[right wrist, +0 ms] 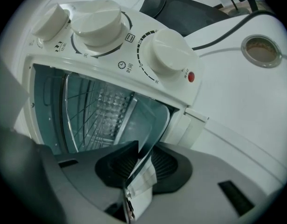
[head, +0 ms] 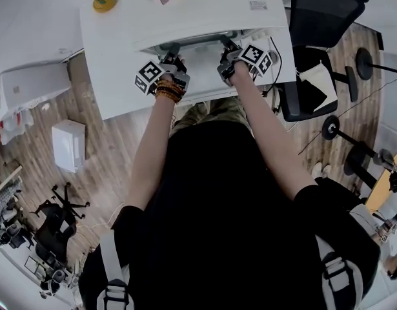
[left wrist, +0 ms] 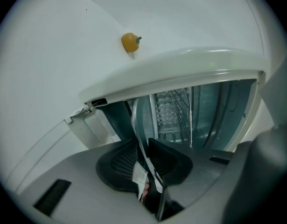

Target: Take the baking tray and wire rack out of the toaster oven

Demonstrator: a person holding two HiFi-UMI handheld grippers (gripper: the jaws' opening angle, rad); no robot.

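Metal baking tray [right wrist: 150, 120] sits pinched at its rim by left gripper [left wrist: 145, 167] and right gripper [right wrist: 143, 164]; best drawn out evenly and level, clear of the wire rack [right wrist: 85, 118].

A white table [head: 121, 76] stands on wood flooring [head: 108, 166], black office chair [head: 321, 18] beside it.

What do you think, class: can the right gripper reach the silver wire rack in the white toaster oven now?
Probably not yet. The right gripper is shut on the rim of the thin metal baking tray, sticking out of the open toaster oven; the wire rack sits deeper inside.
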